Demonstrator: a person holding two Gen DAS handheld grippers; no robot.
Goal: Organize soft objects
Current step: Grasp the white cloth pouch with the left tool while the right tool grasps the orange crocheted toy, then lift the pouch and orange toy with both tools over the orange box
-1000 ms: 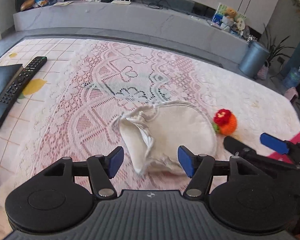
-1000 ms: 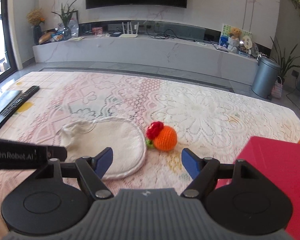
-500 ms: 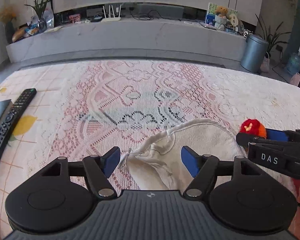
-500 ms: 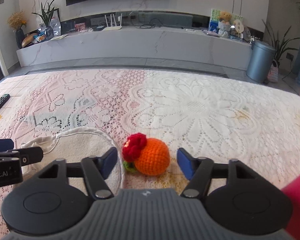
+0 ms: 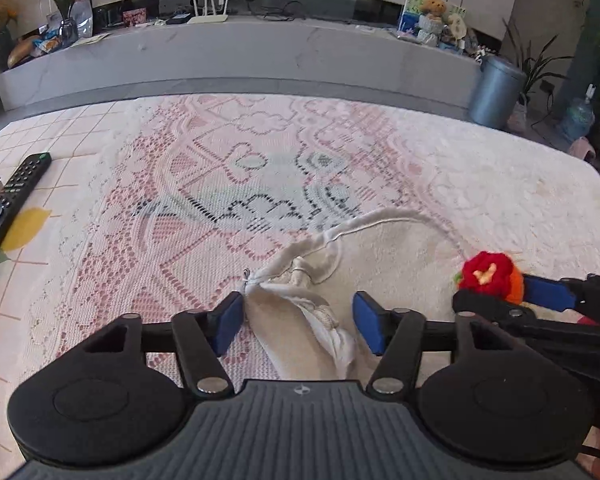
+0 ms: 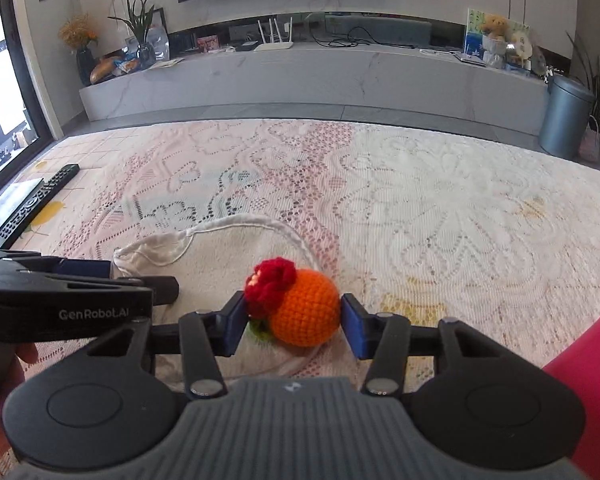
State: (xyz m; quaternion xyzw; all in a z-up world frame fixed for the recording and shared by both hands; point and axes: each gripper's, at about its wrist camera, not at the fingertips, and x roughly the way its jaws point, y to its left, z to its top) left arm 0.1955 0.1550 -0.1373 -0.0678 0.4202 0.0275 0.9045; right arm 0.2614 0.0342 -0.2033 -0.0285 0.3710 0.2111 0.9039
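Note:
A cream drawstring pouch (image 5: 384, 248) lies flat on the lace cloth; it also shows in the right wrist view (image 6: 220, 248). My left gripper (image 5: 298, 322) is open, its pads on either side of the pouch's gathered mouth (image 5: 296, 300). An orange crocheted ball with a red flower (image 6: 296, 306) sits at the pouch's right edge; it also shows in the left wrist view (image 5: 490, 276). My right gripper (image 6: 294, 328) stands around the ball, both pads at its sides, the jaws still wide.
A black remote (image 5: 8, 208) and a dark flat device (image 6: 8, 208) lie at the table's left edge. A red box (image 6: 592, 380) stands at the right. A grey TV bench (image 6: 300, 76) and a bin (image 6: 564, 116) are beyond the table.
Both grippers moved forward and down. The left one now straddles the pouch's mouth. The right one has narrowed around the orange ball.

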